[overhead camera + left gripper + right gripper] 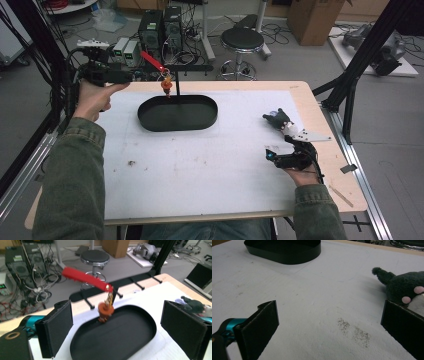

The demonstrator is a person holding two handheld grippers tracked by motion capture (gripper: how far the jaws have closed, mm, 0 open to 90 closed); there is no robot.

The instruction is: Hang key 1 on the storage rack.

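Because the small orange charm point(105, 311) hung by a gold chain from the red arm point(85, 279) over the black oval tray point(140, 340) at twelve o'clock on the tabletop point(200, 165), the left claw point(116, 331) was held open toward it, nothing gripped. The right claw point(329, 332) was kept open at four o'clock, beside a grey plush toy point(404, 286).

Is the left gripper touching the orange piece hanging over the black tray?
Apart. In the left gripper view, the orange piece hangs over the black tray, beyond the left gripper, whose open jaws stand clear on either side.
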